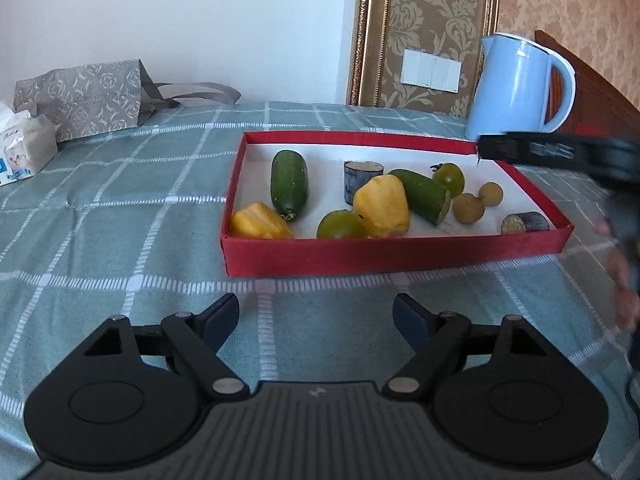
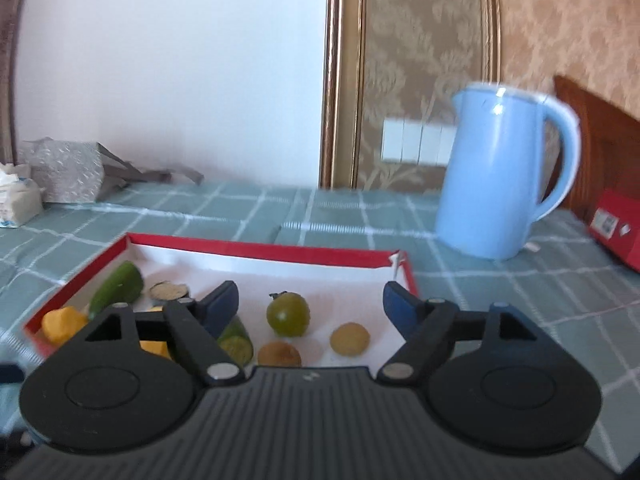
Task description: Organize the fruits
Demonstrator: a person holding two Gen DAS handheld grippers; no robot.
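Observation:
A red tray point(image 1: 392, 254) with a white floor lies on the green checked cloth. Inside it are a whole cucumber point(image 1: 289, 184), a cut cucumber point(image 1: 424, 194), two yellow pieces point(image 1: 384, 206), two green tomatoes point(image 1: 342, 225), two small brownish round fruits point(image 1: 468, 208) and two eggplant chunks point(image 1: 526, 223). My left gripper point(image 1: 316, 320) hangs open and empty in front of the tray's near wall. My right gripper point(image 2: 310, 304) stands open over the tray's right part, nothing between its pads. Just beyond it lie a green tomato point(image 2: 288, 314) and the brownish fruits point(image 2: 350, 339). One of its fingers point(image 1: 520, 148) shows blurred at the tray's far right corner.
A light blue kettle point(image 1: 516, 88) point(image 2: 496, 176) stands behind the tray's right end. A red box point(image 2: 616, 228) lies beside a wooden headboard at far right. A patterned paper bag point(image 1: 80, 100) and a tissue pack point(image 1: 24, 144) sit at back left. A blurred hand point(image 1: 624, 280) shows at right.

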